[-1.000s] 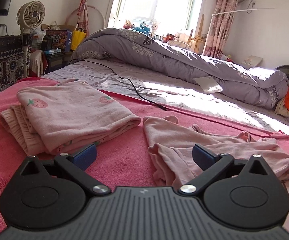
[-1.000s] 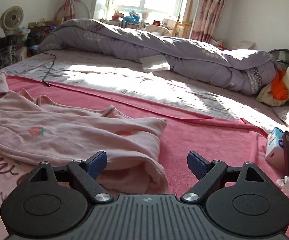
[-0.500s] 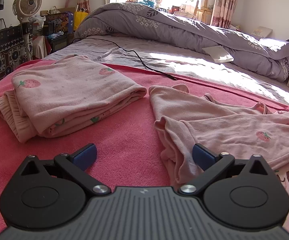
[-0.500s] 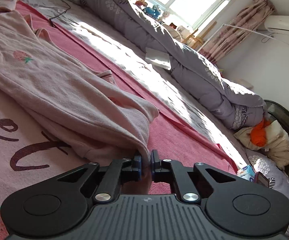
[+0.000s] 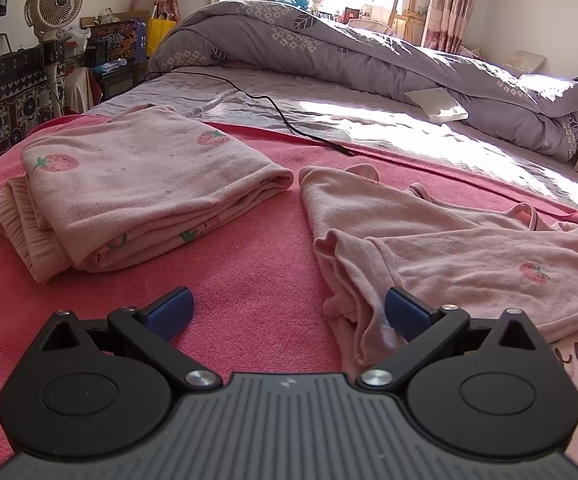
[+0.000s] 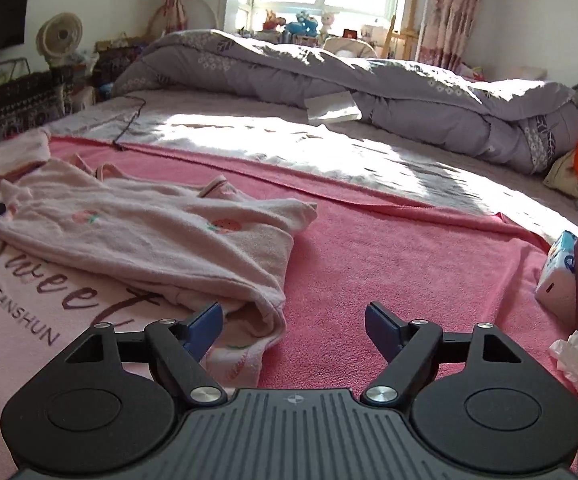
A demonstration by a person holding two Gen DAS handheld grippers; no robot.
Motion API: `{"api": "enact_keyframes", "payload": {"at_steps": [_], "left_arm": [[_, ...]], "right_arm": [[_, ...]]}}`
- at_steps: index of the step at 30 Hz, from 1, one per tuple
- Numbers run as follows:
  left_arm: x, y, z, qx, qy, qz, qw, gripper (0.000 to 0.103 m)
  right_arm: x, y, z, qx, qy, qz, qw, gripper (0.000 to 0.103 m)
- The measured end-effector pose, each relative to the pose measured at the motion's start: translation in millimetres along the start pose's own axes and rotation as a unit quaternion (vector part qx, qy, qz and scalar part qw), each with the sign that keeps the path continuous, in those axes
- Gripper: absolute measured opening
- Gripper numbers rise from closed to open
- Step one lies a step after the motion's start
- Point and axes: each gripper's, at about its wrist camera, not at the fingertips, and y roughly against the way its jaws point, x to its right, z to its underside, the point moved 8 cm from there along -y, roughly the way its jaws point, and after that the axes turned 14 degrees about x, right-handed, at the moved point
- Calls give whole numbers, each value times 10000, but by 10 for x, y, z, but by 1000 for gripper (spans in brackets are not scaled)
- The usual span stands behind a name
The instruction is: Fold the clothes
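The half-folded pale pink strawberry-print top (image 6: 149, 236) lies on the pink towelling blanket (image 6: 389, 264) across the near side of the bed, its right end doubled over into a thick fold. Half a second ago the right gripper (image 6: 294, 322) was pinched shut on that end; now its jaws stand wide, with the fold's corner lying just in front of the left blue pad, so the cloth has been let go and that fold looks laid. The left gripper (image 5: 287, 312) is wide too, as it was, holding nothing, the top's bunched left end (image 5: 353, 280) against its right pad. I'd judge one more fold is due.

To the left, nearer the blanket's far edge, a folded pink strawberry-print garment (image 5: 137, 196) sits finished.

The blanket's paler panel (image 6: 29, 304) reads "Sweet" in dark script, with "...FANSHUN" in capitals below; the first letters are unclear. The small blue-and-white tissue pack (image 6: 557, 272) at the right edge has print too small to read.
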Motion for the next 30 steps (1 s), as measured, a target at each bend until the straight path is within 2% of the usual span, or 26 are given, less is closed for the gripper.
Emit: {"api": "enact_keyframes", "payload": {"at_steps": [1,4,6,8,9,10,11,12,15,16,17,19,20,22,23,25,26,28,30], "left_arm": [[4,-1,1,-1,-16,-10,10000,103],[7,-6,0,-7,-42,-23,10000,103],[13,-7,1,-8,-44,-25,10000,103],[12,-1,-5,14,-24,-13,10000,103],[11,3,-8,25,-15,-7,10000,103],[10,6,-10,36,-5,-1,10000,103],[10,9,-13,48,5,5,10000,103],[8,16,-22,82,34,26,10000,103],[-13,51,-68,254,188,93,9995,102],[-9,56,-74,278,210,125,9993,102],[-6,61,-79,301,232,157,9992,102],[-11,39,-75,254,215,112,9994,102],[-16,28,-69,221,220,83,9995,102],[-25,14,-61,175,250,69,9995,102],[-28,12,-59,173,249,63,9995,102],[-20,11,-57,175,224,48,9996,102],[-20,9,-54,168,215,41,9996,102],[-23,9,-52,163,225,44,9996,102],[-28,4,-50,151,228,44,9996,102]], "right_arm": [[81,3,-112,96,-347,12,9993,78],[167,-331,-408,242,-964,199,9949,76],[39,-667,-464,150,-840,226,9961,76],[-92,-1089,-411,-144,-671,425,9967,75],[-129,-1259,-336,-292,-610,624,9958,69],[-163,-1421,-263,-440,-549,818,9942,40],[-172,-1518,-203,-585,-507,956,9924,17],[-179,-1575,-145,-616,-574,1073,9907,11],[-73,-1570,-191,-307,-611,1458,9870,9],[3,-1569,-208,-216,-593,1651,9843,5],[126,-1600,-190,-250,-591,1876,9802,5],[318,-1642,-92,-422,-910,1859,9774,6],[397,-1648,-42,-486,-1132,1769,9765,6],[454,-1552,-13,-358,-1903,1119,9747,14],[443,-1476,-20,-299,-2280,692,9707,20],[367,-1417,-51,-322,-2300,362,9720,67],[316,-1401,-72,-338,-2201,271,9745,72],[200,-1420,-94,-407,-1959,118,9797,72],[166,-1410,-186,-174,-2130,19,9769,72]]}}
